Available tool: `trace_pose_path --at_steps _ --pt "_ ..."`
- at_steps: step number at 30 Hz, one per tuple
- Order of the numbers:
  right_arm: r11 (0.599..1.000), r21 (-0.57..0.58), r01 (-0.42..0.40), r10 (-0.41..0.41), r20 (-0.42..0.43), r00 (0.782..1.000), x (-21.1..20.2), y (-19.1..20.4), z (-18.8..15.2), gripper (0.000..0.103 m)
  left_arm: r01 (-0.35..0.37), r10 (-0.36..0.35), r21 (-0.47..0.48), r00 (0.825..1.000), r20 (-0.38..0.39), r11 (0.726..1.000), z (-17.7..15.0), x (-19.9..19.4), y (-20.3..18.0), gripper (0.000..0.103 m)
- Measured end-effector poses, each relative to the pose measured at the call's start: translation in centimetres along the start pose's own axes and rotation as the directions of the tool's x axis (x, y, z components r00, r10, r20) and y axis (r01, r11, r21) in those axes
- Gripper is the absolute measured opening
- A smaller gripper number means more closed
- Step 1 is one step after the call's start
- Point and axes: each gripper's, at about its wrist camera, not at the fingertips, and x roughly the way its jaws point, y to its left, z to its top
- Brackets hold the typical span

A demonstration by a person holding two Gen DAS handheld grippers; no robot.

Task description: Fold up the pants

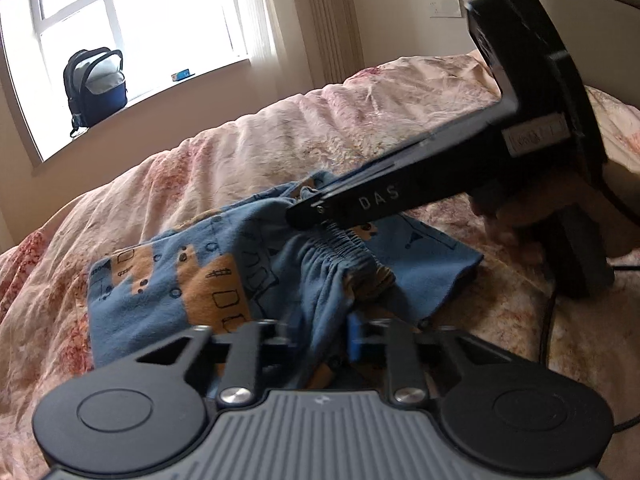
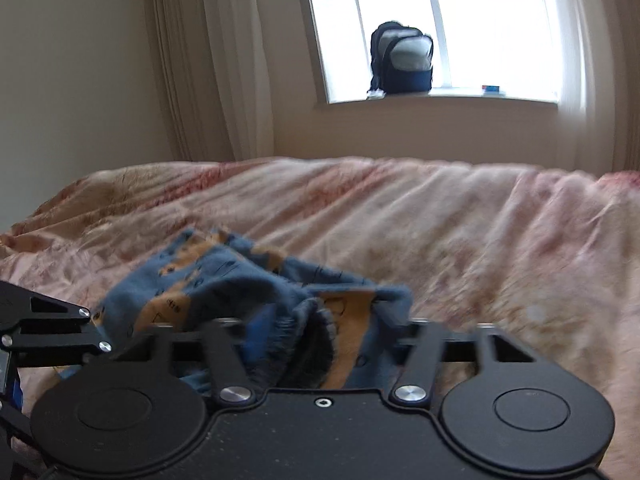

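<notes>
Both tools pinch the pants waistband on the bed: left tool, right tool; next, lift and fold over.

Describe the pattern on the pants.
Blue pants with tan patches and dark line drawings, clearest in the left wrist view.

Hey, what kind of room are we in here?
Most likely a bedroom: a bed under a pink floral quilt, a curtained window with a backpack on its sill, and small blue patterned pants on the quilt.
</notes>
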Motion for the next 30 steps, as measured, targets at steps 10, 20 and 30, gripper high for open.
trace_pose_path --at_steps 10,20,30 --pt "0.999 0.035 0.005 -0.006 0.025 1.000 -3.6 -0.3 2.3 0.013 0.105 -0.098 -0.158 0.994 0.054 0.982 2.8 -2.2 0.8 0.009" --pt "0.997 0.040 0.063 -0.061 -0.051 0.997 -2.9 -2.1 0.0 0.013 0.149 -0.147 -0.217 0.989 0.022 0.965 0.9 0.5 0.2 0.016" --pt "0.993 0.008 0.117 -0.116 -0.085 0.990 -3.3 -1.5 -0.1 0.021 0.180 -0.180 -0.212 0.983 0.017 0.961 0.9 0.5 -0.3 0.042"
